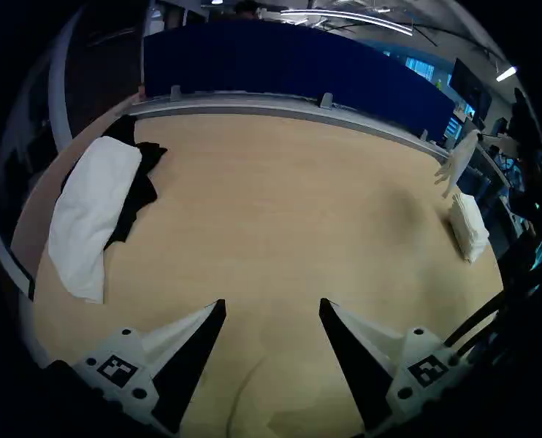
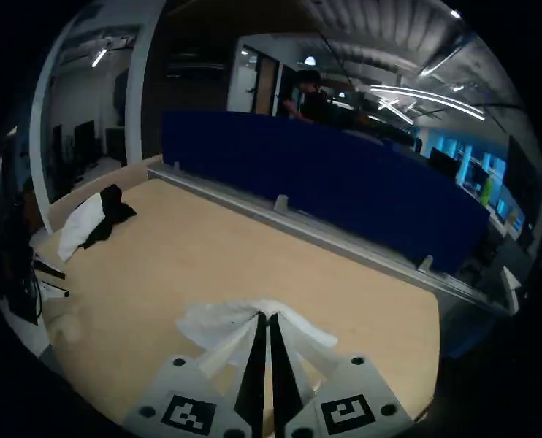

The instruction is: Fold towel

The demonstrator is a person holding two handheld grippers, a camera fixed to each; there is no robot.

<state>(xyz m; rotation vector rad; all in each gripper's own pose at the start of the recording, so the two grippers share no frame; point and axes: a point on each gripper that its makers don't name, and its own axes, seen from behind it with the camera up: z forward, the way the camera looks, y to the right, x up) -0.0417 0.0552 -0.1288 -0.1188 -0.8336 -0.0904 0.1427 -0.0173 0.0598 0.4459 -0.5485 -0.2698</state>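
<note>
The right gripper's point(image 2: 267, 320) jaws are clenched on a bunched white towel point(image 2: 212, 325). The towel spills to both sides of the tips, so its long axis runs crosswise to the jaws, over the pale wooden table point(image 2: 198, 255). The left gripper's point(image 1: 271, 303) jaws are spread wide and hold nothing. A free corner would likely fall to the left gripper. Farther out, a long white cloth point(image 1: 92, 212) lies on a black cloth point(image 1: 139, 186), well apart from a white stack point(image 1: 470, 226).

On table point(image 1: 285, 204), towel point(image 1: 92, 212) atop cloth point(image 1: 141, 186)
</note>
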